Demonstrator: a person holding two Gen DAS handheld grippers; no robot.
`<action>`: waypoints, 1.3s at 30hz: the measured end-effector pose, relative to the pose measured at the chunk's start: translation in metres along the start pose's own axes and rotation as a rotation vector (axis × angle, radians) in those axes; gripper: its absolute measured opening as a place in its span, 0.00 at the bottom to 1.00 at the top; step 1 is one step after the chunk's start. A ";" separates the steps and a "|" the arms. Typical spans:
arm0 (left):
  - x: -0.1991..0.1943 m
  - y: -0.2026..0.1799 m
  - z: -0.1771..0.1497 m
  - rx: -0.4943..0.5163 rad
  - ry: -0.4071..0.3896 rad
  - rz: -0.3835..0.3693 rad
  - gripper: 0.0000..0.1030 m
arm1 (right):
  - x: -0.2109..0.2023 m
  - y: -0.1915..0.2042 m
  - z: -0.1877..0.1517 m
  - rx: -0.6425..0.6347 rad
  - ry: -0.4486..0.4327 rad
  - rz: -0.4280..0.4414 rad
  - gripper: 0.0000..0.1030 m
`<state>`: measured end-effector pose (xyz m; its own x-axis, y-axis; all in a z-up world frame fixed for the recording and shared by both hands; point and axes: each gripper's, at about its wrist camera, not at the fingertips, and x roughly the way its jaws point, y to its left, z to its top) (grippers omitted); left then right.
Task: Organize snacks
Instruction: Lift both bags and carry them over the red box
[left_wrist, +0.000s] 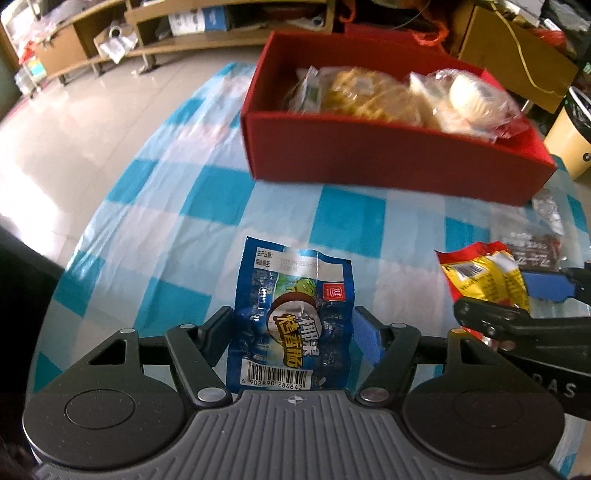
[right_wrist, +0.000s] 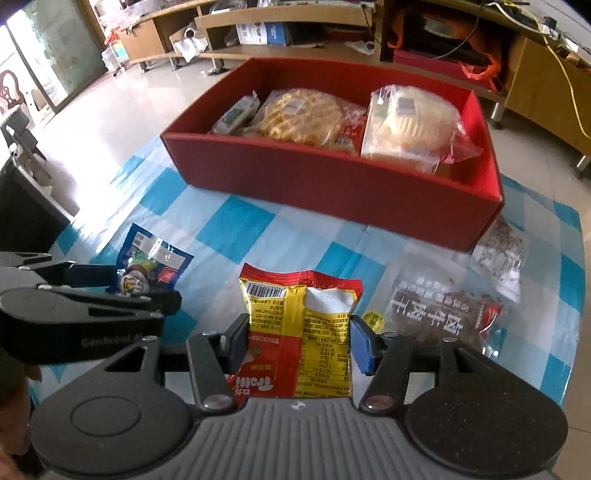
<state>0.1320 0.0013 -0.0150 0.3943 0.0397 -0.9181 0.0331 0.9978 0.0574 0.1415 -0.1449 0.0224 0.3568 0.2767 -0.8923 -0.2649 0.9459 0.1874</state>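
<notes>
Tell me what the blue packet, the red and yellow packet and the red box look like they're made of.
Blue packet: glossy printed plastic film, judging by its crinkles and glare. Red and yellow packet: likely the same kind of film, with shiny creases and a crimped top edge. Red box: probably matte cardboard, with flat stiff walls and no shine.

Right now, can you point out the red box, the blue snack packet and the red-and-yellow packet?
red box (right_wrist: 332, 184), right wrist view, its front wall.
blue snack packet (left_wrist: 291, 314), left wrist view, middle of its printed face.
red-and-yellow packet (right_wrist: 299, 325), right wrist view, middle of its back label.

Bare cloth (right_wrist: 295, 236) before red box (right_wrist: 332, 184)
</notes>
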 end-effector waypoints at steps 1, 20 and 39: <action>-0.002 -0.001 0.001 0.004 -0.009 0.000 0.73 | -0.001 -0.001 0.002 0.003 -0.007 0.002 0.54; -0.015 -0.013 0.012 0.046 -0.085 0.022 0.73 | -0.015 -0.009 0.017 0.022 -0.067 -0.003 0.54; -0.031 -0.021 0.046 0.021 -0.158 0.006 0.73 | -0.037 -0.025 0.045 0.072 -0.160 -0.003 0.54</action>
<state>0.1616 -0.0234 0.0309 0.5343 0.0349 -0.8446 0.0488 0.9962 0.0721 0.1751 -0.1710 0.0687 0.4968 0.2922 -0.8172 -0.2014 0.9547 0.2190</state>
